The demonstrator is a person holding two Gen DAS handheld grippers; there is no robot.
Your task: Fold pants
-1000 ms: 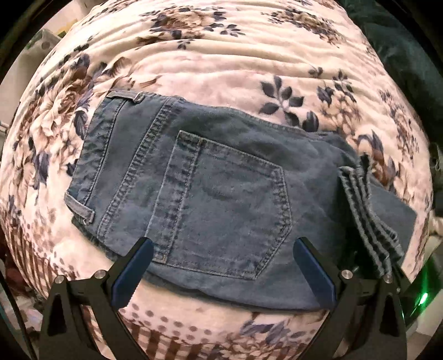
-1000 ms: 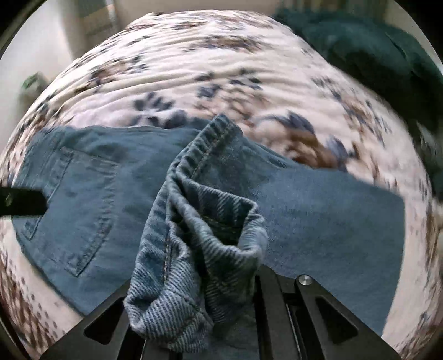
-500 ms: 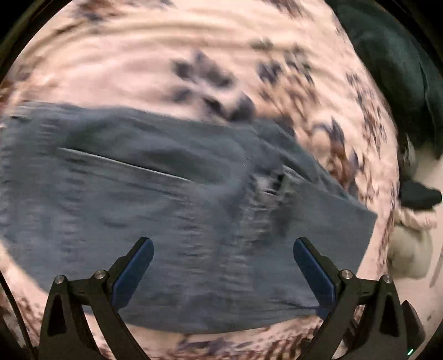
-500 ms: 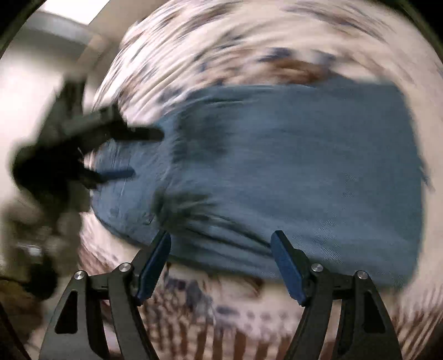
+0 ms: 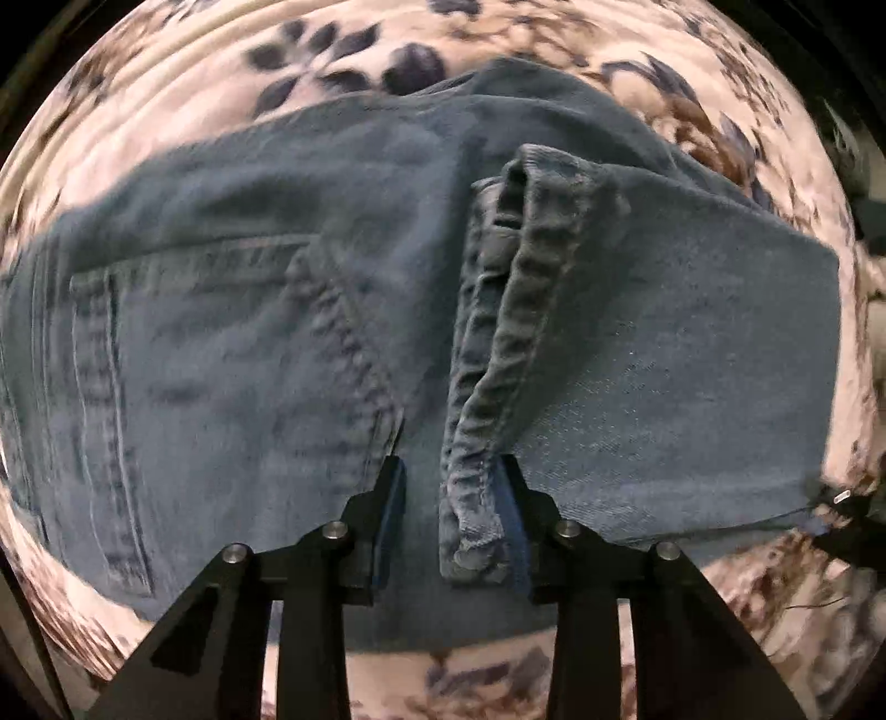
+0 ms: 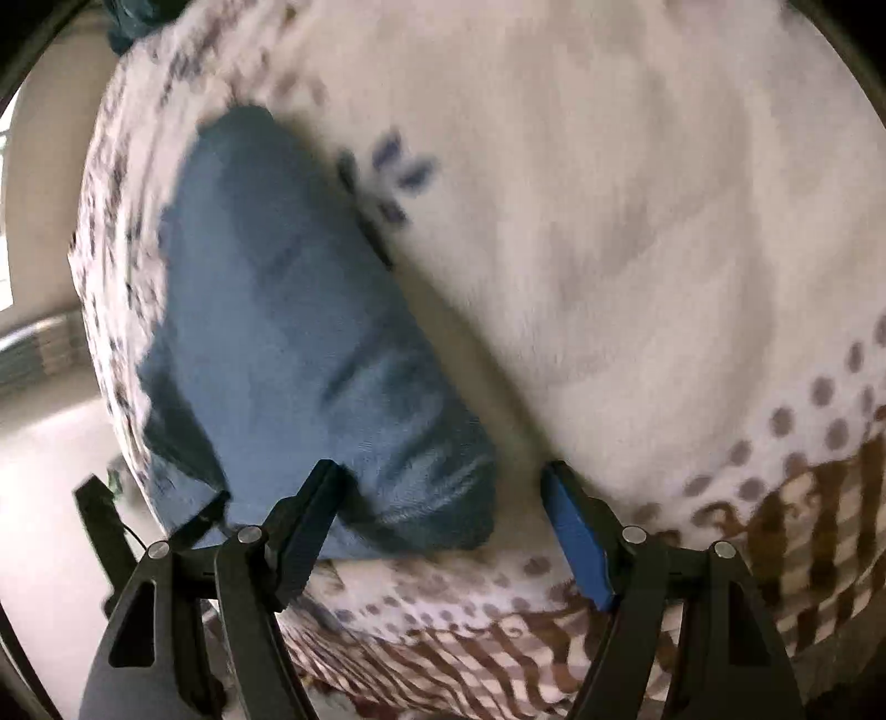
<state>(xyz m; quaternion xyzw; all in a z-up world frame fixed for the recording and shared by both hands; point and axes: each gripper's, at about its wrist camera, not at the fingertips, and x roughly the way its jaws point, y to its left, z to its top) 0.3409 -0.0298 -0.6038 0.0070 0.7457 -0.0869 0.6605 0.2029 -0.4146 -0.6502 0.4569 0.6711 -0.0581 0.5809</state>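
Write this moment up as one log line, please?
task: fold pants | left hand-held gripper: jaws closing around hem of blue denim jeans | right hand-held gripper: open, empty | surface: floral blanket

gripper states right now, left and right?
Left gripper: jaws closing, hem of the folded blue denim jeans between them, not yet clamped.
Right gripper: open, holding nothing, at the jeans' folded corner on the floral blanket.

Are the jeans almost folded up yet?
Partly. The jeans lie on the flowered blanket, already doubled over: the leg hems rest on top beside the back pocket. Right now the left tool is closing around those hems. The right tool is open, holding nothing. At least one more fold probably remains.
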